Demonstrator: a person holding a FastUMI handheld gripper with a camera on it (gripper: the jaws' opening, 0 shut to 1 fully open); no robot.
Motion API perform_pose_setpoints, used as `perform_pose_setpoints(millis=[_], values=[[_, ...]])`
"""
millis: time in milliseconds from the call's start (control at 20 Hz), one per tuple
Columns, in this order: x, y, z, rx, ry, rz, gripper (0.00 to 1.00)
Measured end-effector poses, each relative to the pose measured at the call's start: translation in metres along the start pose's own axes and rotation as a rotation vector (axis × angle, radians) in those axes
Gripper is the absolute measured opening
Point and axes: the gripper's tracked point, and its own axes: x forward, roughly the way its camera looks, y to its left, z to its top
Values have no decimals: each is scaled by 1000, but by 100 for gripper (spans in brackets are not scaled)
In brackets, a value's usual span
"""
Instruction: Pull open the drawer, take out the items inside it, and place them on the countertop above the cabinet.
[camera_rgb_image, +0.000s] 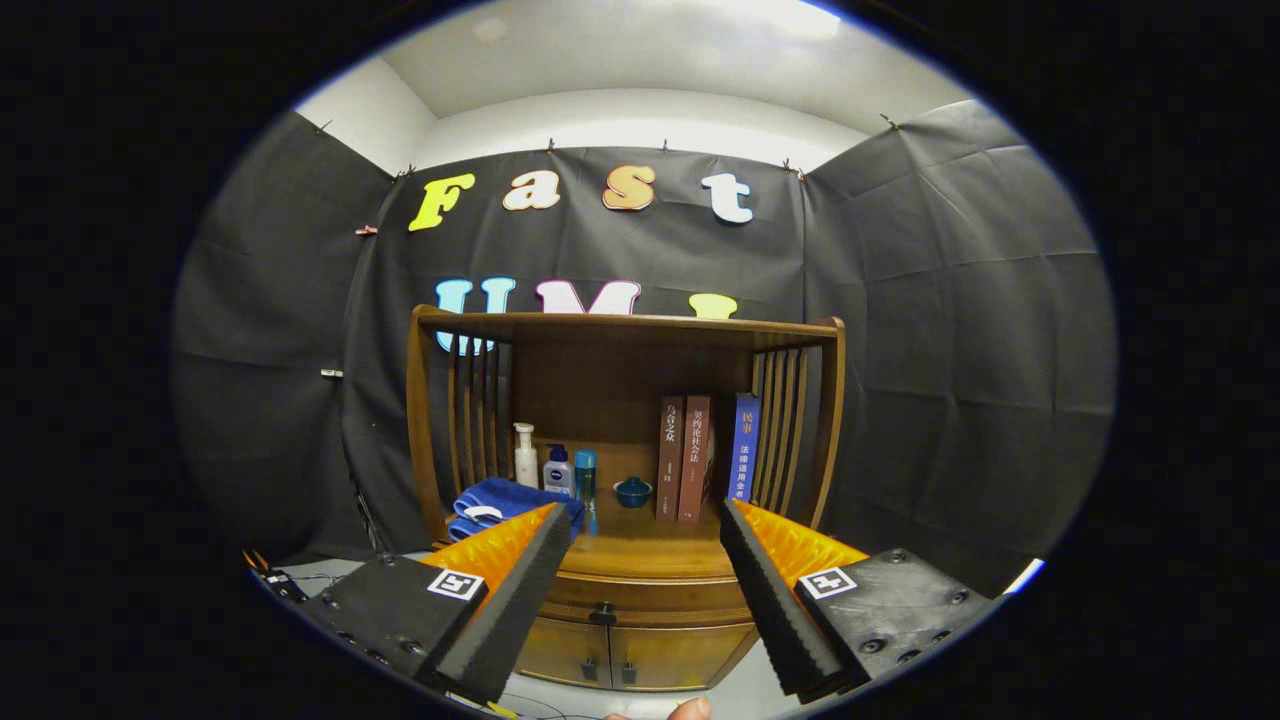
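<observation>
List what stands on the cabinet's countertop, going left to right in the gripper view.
Blue towel → white pump bottle → dark blue bottle → teal bottle → small blue bowl → two brown books → blue book. The hand-held gripper hangs open before them.

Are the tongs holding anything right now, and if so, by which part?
Nothing is held. The tongs are open, fingers spread wide with only air between them, pointing at the closed wooden drawer's small dark knob, which lies well beyond them.

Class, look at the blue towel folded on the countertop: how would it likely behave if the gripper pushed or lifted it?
The towel lies in soft folds, so it would probably be floppy, sagging or unfolding when lifted. It looks light, so a push would likely bunch or slide it on the smooth countertop. Not fragile. The gripper is open, fingers apart, short of it.
</observation>
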Motion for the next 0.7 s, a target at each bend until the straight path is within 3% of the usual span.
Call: perform_pose_setpoints(millis=[450,700], values=[[5,0,-7,-6,-37,-18,99],[32,16,-72,-17,-22,-43,98]])
